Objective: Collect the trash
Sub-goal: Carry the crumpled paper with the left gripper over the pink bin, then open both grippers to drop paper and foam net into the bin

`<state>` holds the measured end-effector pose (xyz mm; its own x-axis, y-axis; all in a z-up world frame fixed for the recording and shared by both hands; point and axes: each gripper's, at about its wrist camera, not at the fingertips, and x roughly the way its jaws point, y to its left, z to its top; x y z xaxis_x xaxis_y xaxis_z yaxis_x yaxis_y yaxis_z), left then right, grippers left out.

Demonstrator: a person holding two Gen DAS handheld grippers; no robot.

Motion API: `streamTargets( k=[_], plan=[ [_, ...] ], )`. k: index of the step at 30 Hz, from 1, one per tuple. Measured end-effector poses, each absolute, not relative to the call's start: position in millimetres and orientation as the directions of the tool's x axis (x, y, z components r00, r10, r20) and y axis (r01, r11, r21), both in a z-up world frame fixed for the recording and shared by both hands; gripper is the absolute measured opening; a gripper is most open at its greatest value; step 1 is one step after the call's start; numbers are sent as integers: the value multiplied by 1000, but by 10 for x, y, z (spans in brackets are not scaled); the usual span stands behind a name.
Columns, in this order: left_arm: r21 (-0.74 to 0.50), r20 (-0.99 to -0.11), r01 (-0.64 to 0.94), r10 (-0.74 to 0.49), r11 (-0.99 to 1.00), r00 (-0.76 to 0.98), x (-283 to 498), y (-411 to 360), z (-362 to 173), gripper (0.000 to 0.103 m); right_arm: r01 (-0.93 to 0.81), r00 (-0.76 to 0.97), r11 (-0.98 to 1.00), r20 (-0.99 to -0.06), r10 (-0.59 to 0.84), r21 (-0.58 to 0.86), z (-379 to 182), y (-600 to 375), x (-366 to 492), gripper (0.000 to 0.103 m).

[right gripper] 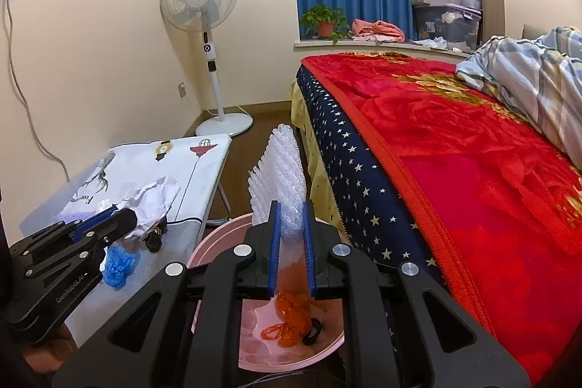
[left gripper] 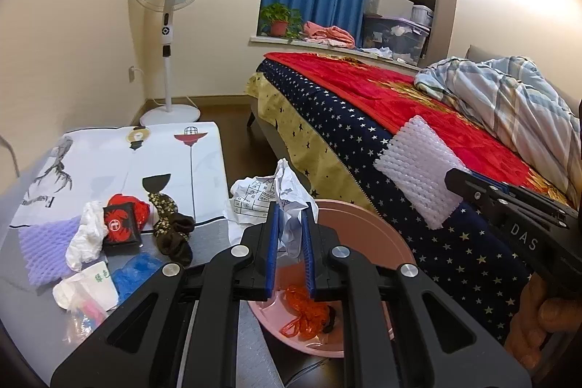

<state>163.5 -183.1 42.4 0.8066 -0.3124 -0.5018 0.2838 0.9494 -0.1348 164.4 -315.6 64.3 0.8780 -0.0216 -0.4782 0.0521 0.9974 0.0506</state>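
My left tool (left gripper: 290,235) pinches crumpled paper (left gripper: 287,202); my right tool (right gripper: 291,235) clamps foam netting (right gripper: 280,177) standing upright. Both hang over the pink basin (left gripper: 363,224) directly below, beside the desk (left gripper: 109,148).

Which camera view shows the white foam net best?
The left wrist view: the white foam net is seen broadside, held by the right gripper. The right wrist view shows it edge-on, partly behind the fingers.

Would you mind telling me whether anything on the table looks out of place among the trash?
Yes: a pair of dark socks lies on the table among the wrappers and foam netting; they look like clothing rather than trash. Nothing looks spilled.
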Motion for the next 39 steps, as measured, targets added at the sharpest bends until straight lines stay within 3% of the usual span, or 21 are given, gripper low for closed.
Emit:
streamTargets(
  k=[16, 18, 19, 20, 30, 39],
  plan=[
    [-157, -518, 324, -357, 933, 777, 1798, -1976, 329, 13, 84, 867, 995, -496, -51, 46, 581, -3220, 1709, 16],
    [-178, -533, 340, -381, 923, 756, 1838, -2000, 298, 27, 101, 868, 993, -494, -61, 54, 581, -3247, 1709, 20],
    [-185, -541, 344, -388, 920, 747, 1847, -2001, 280, 45, 104, 868, 993, -493, -63, 57, 580, -3251, 1706, 26],
    [-189, -542, 347, -392, 919, 743, 1841, -1992, 268, 49, 108, 868, 992, -492, -66, 58, 581, -3256, 1702, 32],
    [-167, -530, 316, -355, 934, 770, 1547, -1578, 278, 43, 73, 884, 997, -464, -58, 14, 633, -3135, 1623, 35],
    [-118, -524, 202, -234, 972, 819, 1212, -699, 343, 35, -53, 903, 998, -426, 66, 42, 679, -2675, 1543, 35]
  ],
)
